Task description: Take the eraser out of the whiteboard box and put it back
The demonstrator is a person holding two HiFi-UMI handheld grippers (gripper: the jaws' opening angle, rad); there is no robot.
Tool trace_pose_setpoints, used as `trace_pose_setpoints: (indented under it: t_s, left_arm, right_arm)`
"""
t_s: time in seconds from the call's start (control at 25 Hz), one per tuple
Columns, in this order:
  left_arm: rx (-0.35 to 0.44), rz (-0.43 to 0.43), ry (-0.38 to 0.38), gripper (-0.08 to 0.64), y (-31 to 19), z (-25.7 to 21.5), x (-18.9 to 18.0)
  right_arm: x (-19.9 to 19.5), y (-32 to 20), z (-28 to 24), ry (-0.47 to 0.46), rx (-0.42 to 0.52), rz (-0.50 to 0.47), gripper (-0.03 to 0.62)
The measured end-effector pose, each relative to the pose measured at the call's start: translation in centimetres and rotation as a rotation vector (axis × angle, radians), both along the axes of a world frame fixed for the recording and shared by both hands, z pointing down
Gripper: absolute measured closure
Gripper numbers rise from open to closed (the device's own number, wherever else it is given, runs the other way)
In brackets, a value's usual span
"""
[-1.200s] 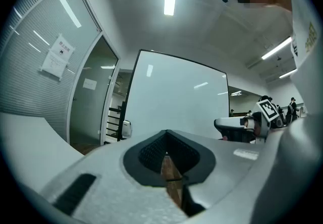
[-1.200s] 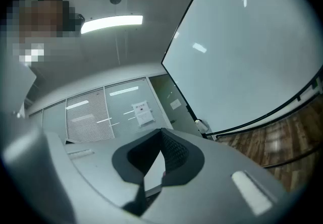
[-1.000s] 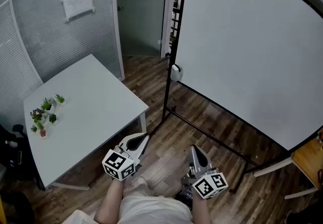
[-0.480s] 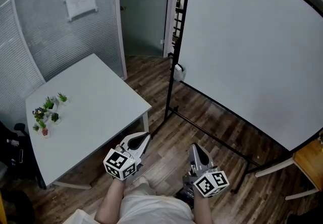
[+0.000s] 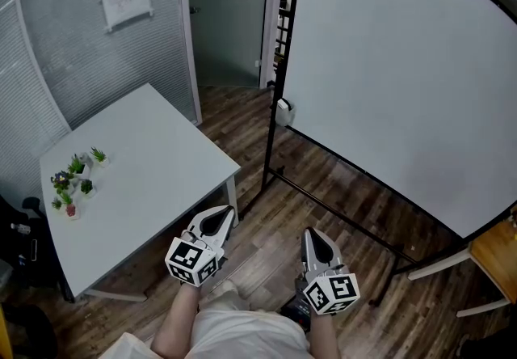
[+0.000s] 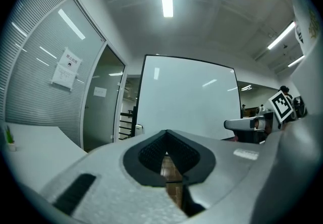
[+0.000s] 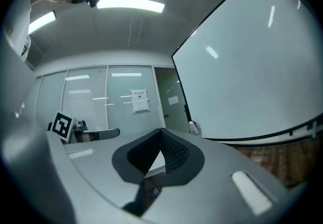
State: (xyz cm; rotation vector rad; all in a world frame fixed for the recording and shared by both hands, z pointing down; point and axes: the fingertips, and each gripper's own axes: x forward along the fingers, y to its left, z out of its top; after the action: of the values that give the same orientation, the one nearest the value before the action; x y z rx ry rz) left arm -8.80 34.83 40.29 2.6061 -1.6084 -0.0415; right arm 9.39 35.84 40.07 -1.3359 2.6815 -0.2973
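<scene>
1. At the far left, the white table (image 5: 149, 159) is running from the blind-covered glass wall (image 5: 81, 66) down towards me. Small potted plants (image 5: 74, 183) are sitting near its left edge, and the rest of its top is bare. Its near right corner and white leg (image 5: 230, 192) are jutting towards the floor lane.
2. I am holding the left gripper (image 5: 220, 218) over the wood floor (image 5: 323, 179), just off the table's near edge and apart from it. In the left gripper view its jaws (image 6: 166, 153) are pressed together with nothing between them.
3. Between the table corner and the black upright post (image 5: 273, 107) of the whiteboard stand, a strip of floor is lying open, leading ahead to the doorway (image 5: 226, 26).
4. The whiteboard box (image 5: 282, 111) is hanging as a small white shape on that post, at the lower left corner of the whiteboard (image 5: 404, 74), well apart from both grippers. It is too small for me to make out the eraser inside. It is showing in the left gripper view (image 6: 138, 128) and the right gripper view (image 7: 194, 127) too.
5. I am holding the right gripper (image 5: 313, 242) beside the left one, over the floor. Its jaws (image 7: 160, 151) are closed and empty.
6. The stand's black base bar (image 5: 347, 224) is crossing the floor slantwise just right of the right gripper, near it but not touching.
7. At the right edge, a wooden-topped piece of furniture (image 5: 494, 256) with pale legs is narrowing the room there.
</scene>
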Motion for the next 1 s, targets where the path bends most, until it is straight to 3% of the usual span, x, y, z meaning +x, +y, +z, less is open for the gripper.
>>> trace_pose_setpoints:
  t_s: [0.36, 0.4, 0.48, 0.52, 0.56, 0.72, 1.0]
  left_arm:
    - [-0.016, -0.023, -0.015, 0.554, 0.1, 0.2, -0.3]
    - [-0.011, -0.018, -0.002, 0.519, -0.2, 0.1, -0.2]
    - [-0.007, -0.019, 0.016, 0.258, -1.3, 0.2, 0.0]
    - [-0.007, -0.027, 0.020, 0.202, -2.0, 0.2, -0.1]
    - [-0.007, -0.035, 0.026, 0.172, -2.7, 0.3, -0.1]
    - [-0.011, -0.032, 0.055, 0.110, -6.1, 0.9, 0.2]
    - [-0.033, 0.009, 0.066, 0.091, -16.9, 3.6, 0.6]
  right_arm:
    - [-0.4, -0.8, 0.2, -0.020, 0.001, -0.035, 0.581]
    - [-0.7, -1.1, 0.2, -0.018, 0.010, -0.044, 0.575]
    - [-1.1, -2.0, 0.3, 0.000, 0.014, -0.064, 0.356]
    - [-1.3, -2.6, 0.4, 0.009, 0.013, -0.068, 0.308]
    - [-1.3, -3.2, 0.5, 0.015, 0.013, -0.067, 0.302]
    - [-0.7, -6.4, 1.1, 0.025, -0.002, -0.047, 0.256]
    - [-0.6, -16.4, 3.4, 0.053, -0.033, -0.003, 0.219]
